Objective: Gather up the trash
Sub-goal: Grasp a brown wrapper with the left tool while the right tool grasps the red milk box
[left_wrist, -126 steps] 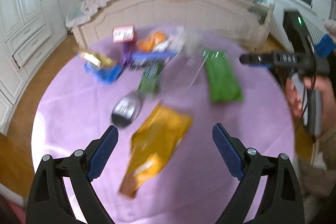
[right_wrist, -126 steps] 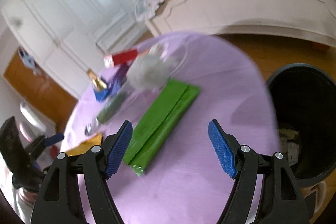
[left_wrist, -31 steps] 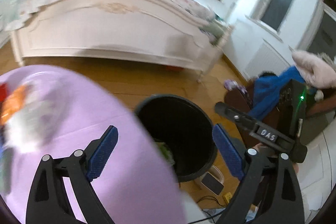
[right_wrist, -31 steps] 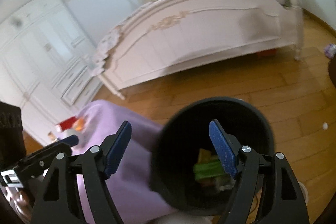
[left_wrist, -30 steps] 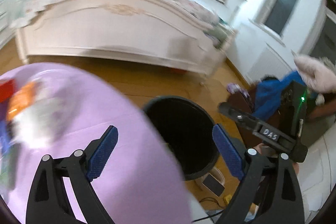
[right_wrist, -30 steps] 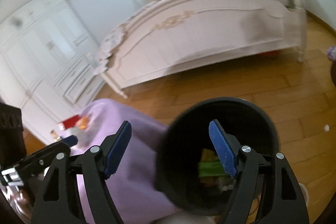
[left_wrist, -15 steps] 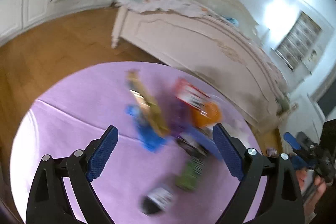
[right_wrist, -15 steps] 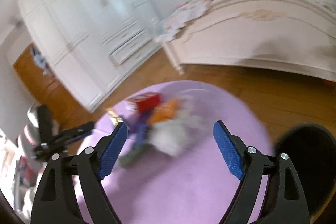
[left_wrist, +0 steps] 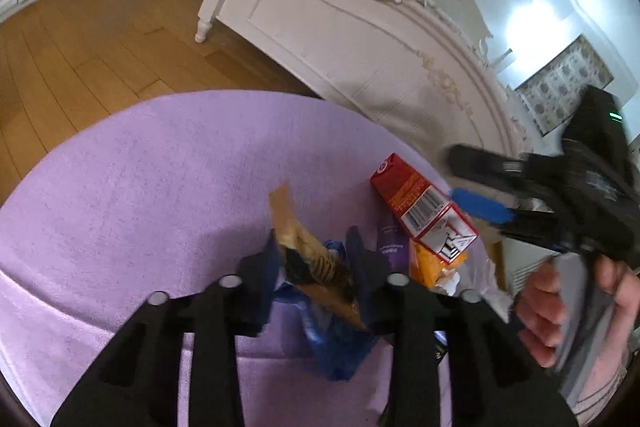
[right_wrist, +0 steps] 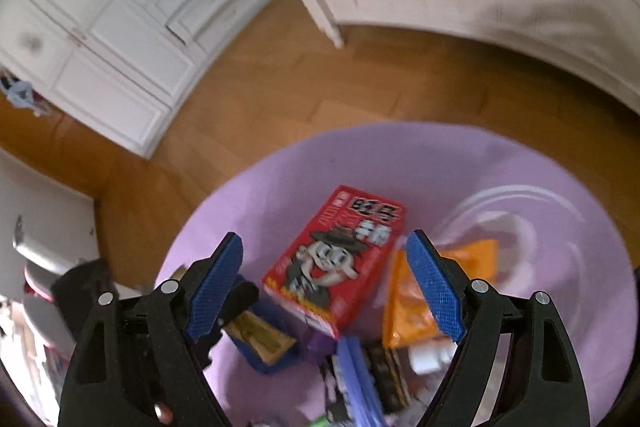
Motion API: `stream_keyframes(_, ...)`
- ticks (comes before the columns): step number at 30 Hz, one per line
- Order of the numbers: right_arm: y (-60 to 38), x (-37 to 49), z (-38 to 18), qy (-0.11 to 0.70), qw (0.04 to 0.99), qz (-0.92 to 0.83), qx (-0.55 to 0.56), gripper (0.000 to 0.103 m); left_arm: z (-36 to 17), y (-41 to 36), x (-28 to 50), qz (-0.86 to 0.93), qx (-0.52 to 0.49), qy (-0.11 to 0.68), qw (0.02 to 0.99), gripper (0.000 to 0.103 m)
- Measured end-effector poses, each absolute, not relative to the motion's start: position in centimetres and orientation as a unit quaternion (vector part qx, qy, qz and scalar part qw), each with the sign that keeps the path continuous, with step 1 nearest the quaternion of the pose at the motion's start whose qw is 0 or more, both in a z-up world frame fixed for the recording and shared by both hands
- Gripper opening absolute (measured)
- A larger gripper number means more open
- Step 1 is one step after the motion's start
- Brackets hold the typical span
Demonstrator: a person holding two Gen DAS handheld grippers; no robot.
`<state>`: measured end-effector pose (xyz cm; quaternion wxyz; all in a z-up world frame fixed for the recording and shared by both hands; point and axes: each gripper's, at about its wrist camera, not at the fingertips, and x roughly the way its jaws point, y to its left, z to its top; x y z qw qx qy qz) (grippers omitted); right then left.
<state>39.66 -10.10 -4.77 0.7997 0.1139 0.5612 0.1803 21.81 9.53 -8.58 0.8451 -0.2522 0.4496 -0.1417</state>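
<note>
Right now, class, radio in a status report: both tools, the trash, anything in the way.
Left tool shut on gold wrapper. Right tool open, over red box. Box leans on orange packet; blue wrapper under the gold one.

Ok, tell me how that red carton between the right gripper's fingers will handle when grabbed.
The red carton looks like stiff, flat-sided cardboard, so the open right gripper should clamp it without it flopping. It is probably light for its size. It rests partly on the orange packet, so a push may slide it off.

Purple table (left_wrist: 132, 187) lies bare on the left; wrappers crowd the red box (right_wrist: 340, 259), seemingly touching.
</note>
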Motion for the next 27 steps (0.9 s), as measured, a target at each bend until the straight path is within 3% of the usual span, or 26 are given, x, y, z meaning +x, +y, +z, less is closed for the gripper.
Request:
stream_keyframes(3,-8.8,40.1,-5.8,0.585,0.793,0.159,0.065,0.079,-8.2,10.4,20.7,-0.147,-0.266,0.435,0.848,0.008)
stream_keyframes(5,-8.5,39.3,-6.3,0.59,0.791,0.156,0.045,0.059,-7.6,10.9,20.0,-0.149,-0.268,0.421,0.854,0.006)
stream_keyframes(7,-8.9,38.9,-6.6,0.587,0.793,0.157,0.04,0.052,-7.2,11.6,19.2,-0.15,-0.274,0.408,0.858,0.004)
stream_keyframes(12,-10.6,35.2,-6.4,0.554,0.811,0.182,0.038,0.051,-6.3,12.3,17.8,-0.158,-0.283,0.393,0.861,0.003)
stream_keyframes(18,-15.7,27.4,-1.7,0.437,0.861,0.235,0.113,0.051,-4.2,11.4,14.3,-0.188,-0.29,0.368,0.863,0.003)
stream_keyframes(27,-24.6,14.4,1.5,0.295,0.923,0.213,0.127,0.051,-0.4,3.4,9.4,-0.268,-0.265,0.34,0.862,0.003)
